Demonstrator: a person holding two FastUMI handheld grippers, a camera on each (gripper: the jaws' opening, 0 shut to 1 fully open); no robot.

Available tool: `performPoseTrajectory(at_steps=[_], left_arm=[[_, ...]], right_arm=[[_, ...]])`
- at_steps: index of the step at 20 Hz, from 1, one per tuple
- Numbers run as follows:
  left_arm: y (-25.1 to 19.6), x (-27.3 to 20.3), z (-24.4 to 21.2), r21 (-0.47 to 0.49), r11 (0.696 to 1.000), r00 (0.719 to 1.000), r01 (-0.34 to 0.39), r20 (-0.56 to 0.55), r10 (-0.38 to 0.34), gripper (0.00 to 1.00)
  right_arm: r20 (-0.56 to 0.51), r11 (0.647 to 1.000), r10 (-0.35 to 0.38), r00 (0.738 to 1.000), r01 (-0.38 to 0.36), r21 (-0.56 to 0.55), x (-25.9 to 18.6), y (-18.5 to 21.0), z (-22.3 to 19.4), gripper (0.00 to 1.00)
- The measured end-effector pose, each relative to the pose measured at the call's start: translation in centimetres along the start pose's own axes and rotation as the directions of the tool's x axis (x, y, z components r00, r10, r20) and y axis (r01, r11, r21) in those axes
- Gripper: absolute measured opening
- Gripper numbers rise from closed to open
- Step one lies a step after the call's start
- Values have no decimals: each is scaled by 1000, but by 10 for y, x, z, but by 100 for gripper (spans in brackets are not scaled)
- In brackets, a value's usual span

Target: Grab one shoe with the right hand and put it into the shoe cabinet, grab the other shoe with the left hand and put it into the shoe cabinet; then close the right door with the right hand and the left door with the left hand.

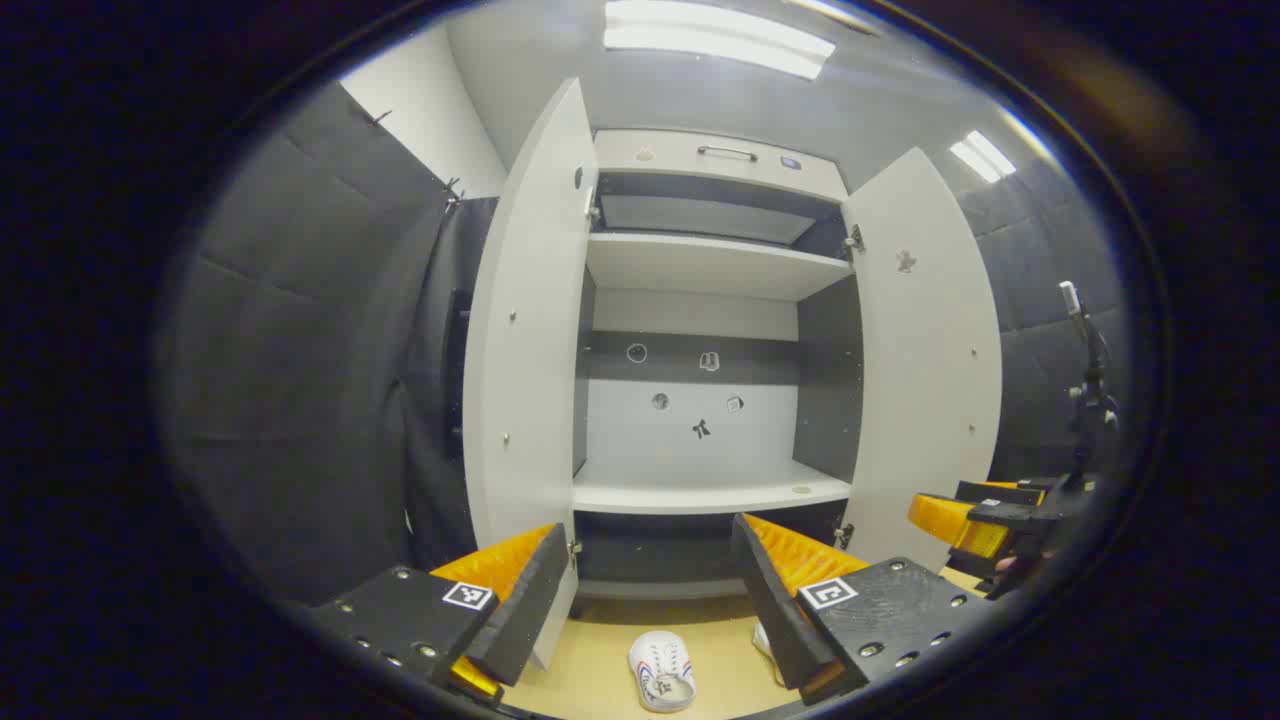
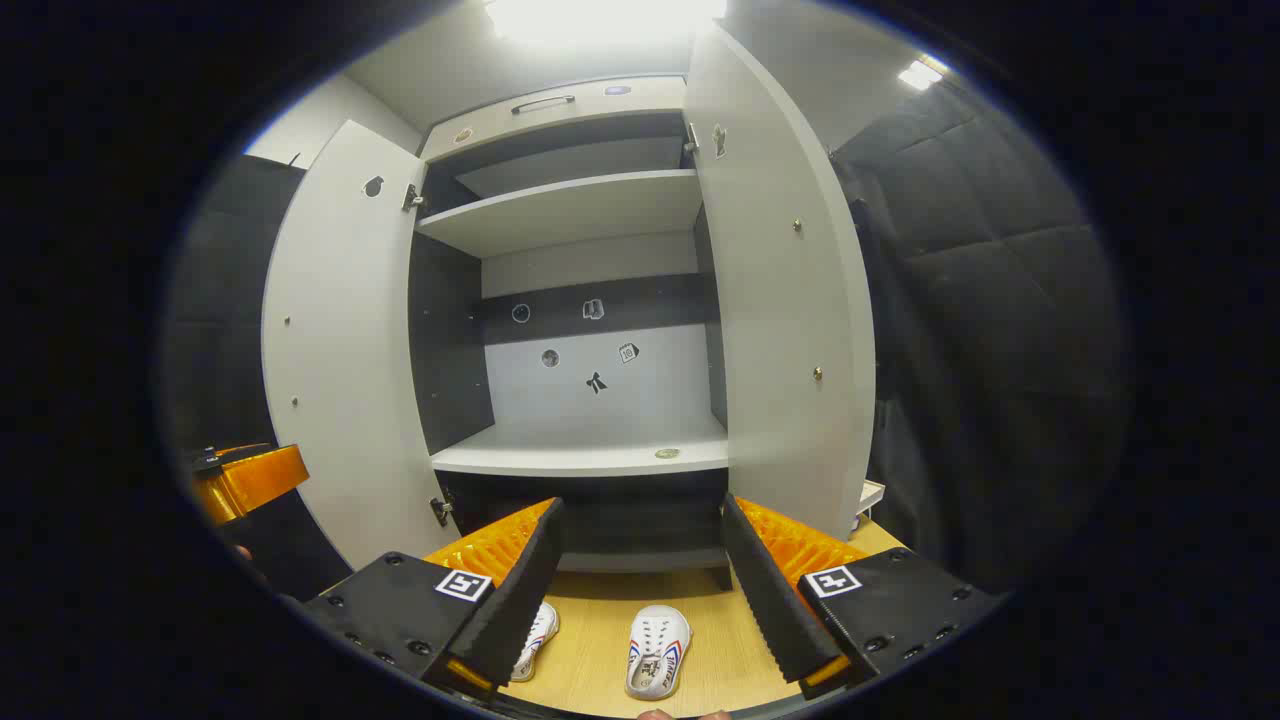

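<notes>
Both grippers' fingers are released: between the right gripper (image 2: 640,585) fingers lie 2 white sneakers (image 2: 658,652) before the open white shoe cabinet (image 2: 585,458); the left gripper (image 1: 650,590) frames 1.

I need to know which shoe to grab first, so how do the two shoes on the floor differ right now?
In the right gripper view, one shoe lies in full sight between the fingers, while the other shoe is partly hidden behind a finger. Both are white with red and blue trim, on the wooden floor before the open cabinet.
</notes>
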State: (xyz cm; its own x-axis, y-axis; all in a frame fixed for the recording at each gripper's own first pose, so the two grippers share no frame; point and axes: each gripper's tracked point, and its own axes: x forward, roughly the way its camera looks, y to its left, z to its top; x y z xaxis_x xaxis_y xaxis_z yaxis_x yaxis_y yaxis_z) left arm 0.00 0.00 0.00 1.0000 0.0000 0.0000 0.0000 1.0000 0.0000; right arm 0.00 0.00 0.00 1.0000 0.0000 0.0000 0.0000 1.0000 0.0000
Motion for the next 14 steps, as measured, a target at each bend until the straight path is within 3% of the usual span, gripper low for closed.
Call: performPoseTrajectory(at_steps=[7,11,14], left_arm=[[6,-10,-10,-5,1000,1000,-6,-12,6,99],[13,-17,-18,1,1000,1000,-18,-26,18,89],[15,-23,-23,-7,1000,999,-24,-38,24,97]], right_arm=[[-16,1000,-24,1000,23,-7,2,-3,-1,98],[-22,999,-25,999,24,-24,1,-2,-3,98],[-44,1000,-25,999,24,-16,3,-3,-5,98]])
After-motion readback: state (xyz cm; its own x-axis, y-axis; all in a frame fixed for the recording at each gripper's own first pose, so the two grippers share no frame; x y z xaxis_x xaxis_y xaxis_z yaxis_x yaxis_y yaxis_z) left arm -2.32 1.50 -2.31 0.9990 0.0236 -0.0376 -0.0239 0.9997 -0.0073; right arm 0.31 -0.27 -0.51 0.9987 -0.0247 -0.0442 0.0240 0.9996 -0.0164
